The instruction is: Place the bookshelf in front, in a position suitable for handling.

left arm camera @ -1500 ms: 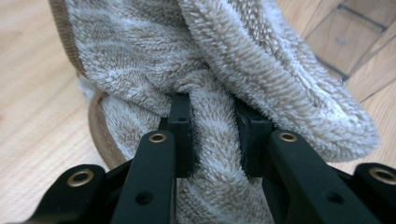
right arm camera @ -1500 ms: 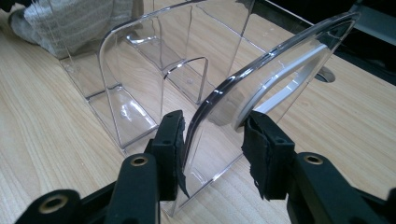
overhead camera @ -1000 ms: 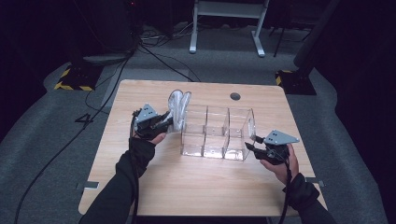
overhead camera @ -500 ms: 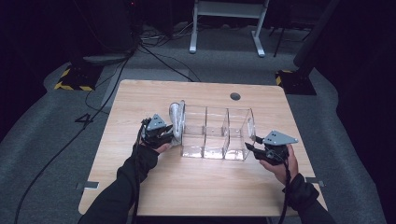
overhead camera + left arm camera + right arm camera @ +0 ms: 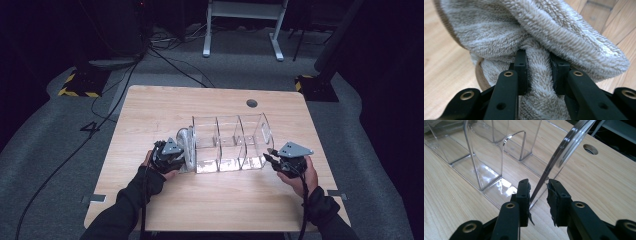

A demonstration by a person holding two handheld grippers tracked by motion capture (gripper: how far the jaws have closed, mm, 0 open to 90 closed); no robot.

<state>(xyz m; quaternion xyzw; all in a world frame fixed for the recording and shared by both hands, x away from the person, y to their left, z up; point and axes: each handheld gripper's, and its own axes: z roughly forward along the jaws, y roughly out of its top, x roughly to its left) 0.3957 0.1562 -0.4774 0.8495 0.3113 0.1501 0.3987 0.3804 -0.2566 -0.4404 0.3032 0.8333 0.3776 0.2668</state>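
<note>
Wooden table (image 5: 150,115) carries a clear acrylic organizer (image 5: 230,142) with three compartments, lying across the middle. A rolled beige towel (image 5: 186,147) sits at the organizer's left end, touching or just beside the outer wall; whether it is inside a compartment cannot be told from the high view.

Left gripper (image 5: 172,157) has its jaws nearly closed, pinching a fold of the towel (image 5: 536,37) between the pads. Right gripper (image 5: 537,191) straddles the organizer's right end wall (image 5: 554,162); its jaws have just been closing, and the wall's edge stands between them. The left pad appears to touch it, while a gap shows on the other side, so a firm clamp isn't confirmed.

Step judged: steadying the organizer while loading the towel. To do it well, the right grip should seat squarely on the wall so the box can't slide or tip. The left should keep the roll tight, lift over the wall and lower it straight in.
</note>
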